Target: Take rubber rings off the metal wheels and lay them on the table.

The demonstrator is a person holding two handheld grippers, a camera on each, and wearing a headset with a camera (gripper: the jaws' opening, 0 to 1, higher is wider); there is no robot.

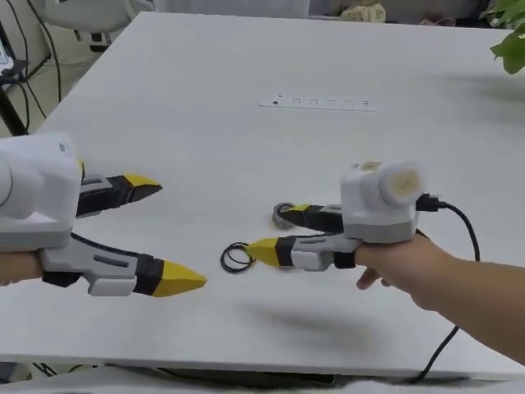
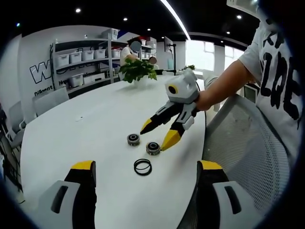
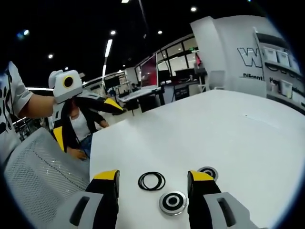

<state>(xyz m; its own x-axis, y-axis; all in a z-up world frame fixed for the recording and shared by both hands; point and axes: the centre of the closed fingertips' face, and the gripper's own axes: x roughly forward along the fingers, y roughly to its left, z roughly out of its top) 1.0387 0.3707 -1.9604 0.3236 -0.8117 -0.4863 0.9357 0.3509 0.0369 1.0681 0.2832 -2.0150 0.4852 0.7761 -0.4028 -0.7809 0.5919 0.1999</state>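
Note:
Two black rubber rings (image 1: 236, 258) lie overlapping on the white table (image 1: 246, 139), just left of the lower yellow tip of my right gripper (image 1: 277, 231), which stands open. One metal wheel (image 1: 283, 215) shows beside its upper jaw. In the right gripper view a wheel (image 3: 172, 202) sits between the open jaws, a second wheel (image 3: 208, 171) peeks past the right finger, and the rings (image 3: 151, 181) lie ahead. My left gripper (image 1: 168, 235) hovers open farther left with nothing in it. Its own view shows the rings (image 2: 142, 167), both wheels (image 2: 133, 139) (image 2: 153, 148) and the right gripper (image 2: 157, 134).
A white power strip (image 1: 320, 103) lies mid-table farther back. A green plant (image 1: 513, 41) stands at the far right corner. A grey mesh chair (image 2: 238, 138) is at the table's near edge, and the gripper's black cable (image 1: 459, 312) hangs over that edge.

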